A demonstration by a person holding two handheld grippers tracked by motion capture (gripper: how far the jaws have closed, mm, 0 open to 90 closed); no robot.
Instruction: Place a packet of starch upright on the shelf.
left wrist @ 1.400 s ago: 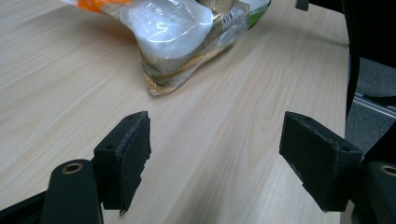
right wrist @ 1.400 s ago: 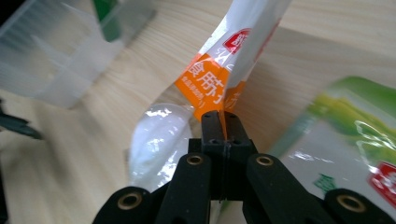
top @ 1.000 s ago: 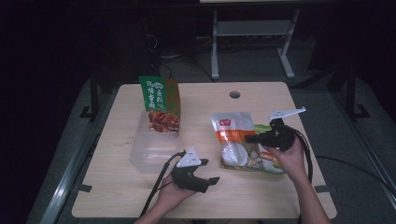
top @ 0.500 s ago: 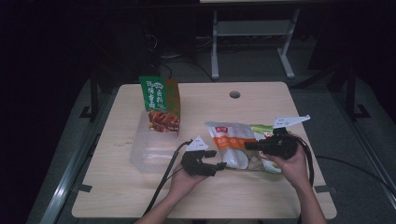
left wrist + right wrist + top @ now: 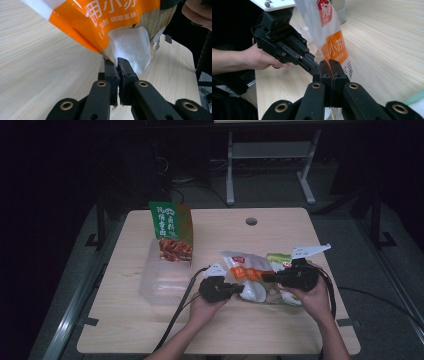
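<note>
With both the left tongs (image 5: 117, 65) and the right tongs (image 5: 331, 67) clamped on the orange-and-white packet (image 5: 248, 272) at centre-right of the surface (image 5: 280, 230), pulling apart evenly should tear it cleanly

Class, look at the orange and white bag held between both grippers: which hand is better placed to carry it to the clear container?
Probably left. The left gripper grips the bag and sits nearer the clear container.

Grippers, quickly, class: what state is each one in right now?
Left gripper: jaws have just closed, shut on the orange and white bag.
Right gripper: shut on the same bag's edge.
</note>
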